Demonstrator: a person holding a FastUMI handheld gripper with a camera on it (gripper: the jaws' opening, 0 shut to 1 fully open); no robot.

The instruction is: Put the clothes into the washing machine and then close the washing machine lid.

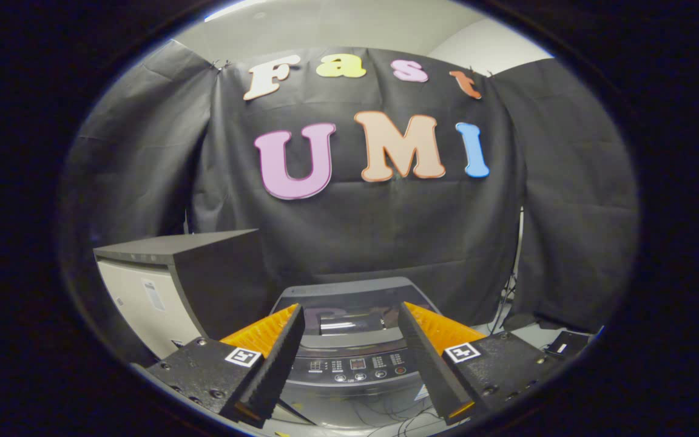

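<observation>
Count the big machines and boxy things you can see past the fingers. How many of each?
Washing machine, seen between the open, empty fingers: 1
Dark-topped cabinet beside it: 1
Small black box on the floor: 1
Total: 3

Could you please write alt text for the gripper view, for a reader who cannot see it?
The open tongs hold nothing and frame a top-loading washing machine just beyond them, its glass lid down. A grey cabinet stands beside it, against a black cloth wall.
</observation>
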